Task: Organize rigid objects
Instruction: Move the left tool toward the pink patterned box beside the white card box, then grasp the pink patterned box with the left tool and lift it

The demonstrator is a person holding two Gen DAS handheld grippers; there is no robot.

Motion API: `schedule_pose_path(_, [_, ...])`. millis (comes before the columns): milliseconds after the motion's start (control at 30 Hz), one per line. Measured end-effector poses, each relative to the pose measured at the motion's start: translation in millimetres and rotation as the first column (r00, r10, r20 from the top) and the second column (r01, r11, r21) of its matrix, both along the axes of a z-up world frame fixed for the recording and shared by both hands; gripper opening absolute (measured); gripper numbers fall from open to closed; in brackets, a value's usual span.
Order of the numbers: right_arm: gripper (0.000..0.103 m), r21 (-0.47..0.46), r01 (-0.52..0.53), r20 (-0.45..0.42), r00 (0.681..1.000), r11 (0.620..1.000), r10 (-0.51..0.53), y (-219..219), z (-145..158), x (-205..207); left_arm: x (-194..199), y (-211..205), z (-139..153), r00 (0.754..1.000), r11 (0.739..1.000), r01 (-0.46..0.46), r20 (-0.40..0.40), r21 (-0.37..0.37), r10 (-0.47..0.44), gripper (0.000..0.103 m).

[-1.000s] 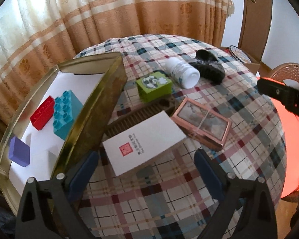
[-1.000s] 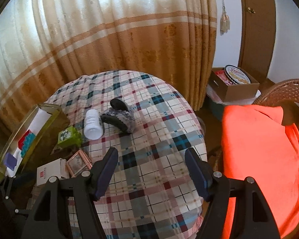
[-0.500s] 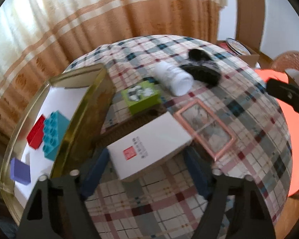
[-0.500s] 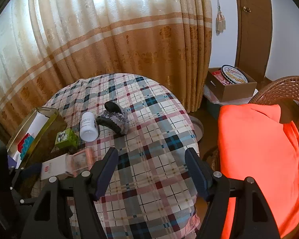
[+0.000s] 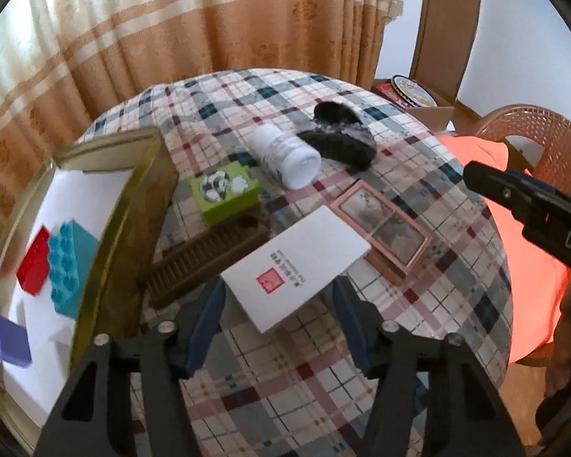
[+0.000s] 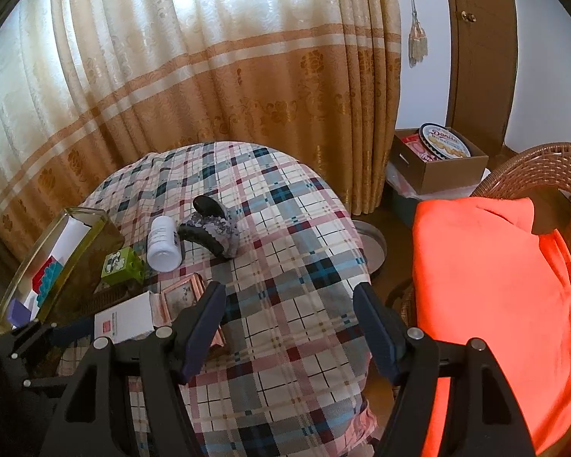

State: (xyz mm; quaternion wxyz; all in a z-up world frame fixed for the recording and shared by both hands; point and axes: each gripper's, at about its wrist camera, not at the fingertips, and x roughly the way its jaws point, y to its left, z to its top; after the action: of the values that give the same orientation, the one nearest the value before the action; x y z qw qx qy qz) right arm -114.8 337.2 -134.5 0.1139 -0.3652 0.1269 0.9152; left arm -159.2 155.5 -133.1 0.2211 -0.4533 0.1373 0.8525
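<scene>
Left wrist view: the left gripper [image 5: 279, 297] has its blue-padded fingers [image 5: 205, 323] closing on the white box [image 5: 297, 266], whose near corner sits between them; contact with the pads is not clear. The box lies low in the middle of the frame on the round surface [image 5: 285, 381], covered in a plaid cloth, with its upper right corner against the rose-gold framed case [image 5: 384, 232]. Open cloth lies below the box toward the bottom edge and along the right rim, where the surface drops away to an orange cushion [image 5: 483, 175]. At the left of the frame a shiny gold-walled tin tray [image 5: 133, 198] lined with white paper holds a red brick [image 5: 34, 259], a teal studded brick [image 5: 70, 259] and a purple block [image 5: 9, 339], with bare paper above them. Beside the tray wall lie a brown toothed comb [image 5: 209, 262] and a green panda block [image 5: 226, 194]; above these a white plastic bottle [image 5: 285, 156] lies on its side, touching a dark speckled hair claw [image 5: 338, 137].

Right wrist view: the right gripper [image 6: 289, 308] hangs with its fingers parted and nothing between them, over bare plaid in the lower middle of the frame, near the right rim of the surface.
</scene>
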Motion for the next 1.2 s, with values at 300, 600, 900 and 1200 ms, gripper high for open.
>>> schedule_pose_path(300, [0.072, -0.023, 0.012, 0.007, 1.000, 1.000, -0.012, 4.6, -3.9, 0.3, -14.0, 16.9, -6.4, 0.998, 0.998, 0.041, -0.039, -0.052, -0.043, 0.078])
schedule_pose_path(600, [0.072, -0.035, 0.020, 0.017, 1.000, 0.999, -0.020, 8.6, -8.2, 1.8, -8.2, 16.1, -9.5, 0.997, 0.997, 0.079, 0.001, 0.012, -0.079, 0.026])
schedule_pose_path(900, [0.072, -0.038, 0.023, 0.019, 1.000, 0.999, -0.023, 8.3, -8.9, 4.1, 7.6, -0.4, 2.3, 0.998, 0.996, 0.064, -0.001, 0.061, -0.064, 0.026])
schedule_pose_path(1200, [0.072, -0.049, 0.022, 0.014, 1.000, 0.999, -0.021, 8.2, -8.0, 4.8, -9.5, 18.8, 16.1, 0.994, 0.995, 0.087, -0.063, 0.040, -0.084, 0.053])
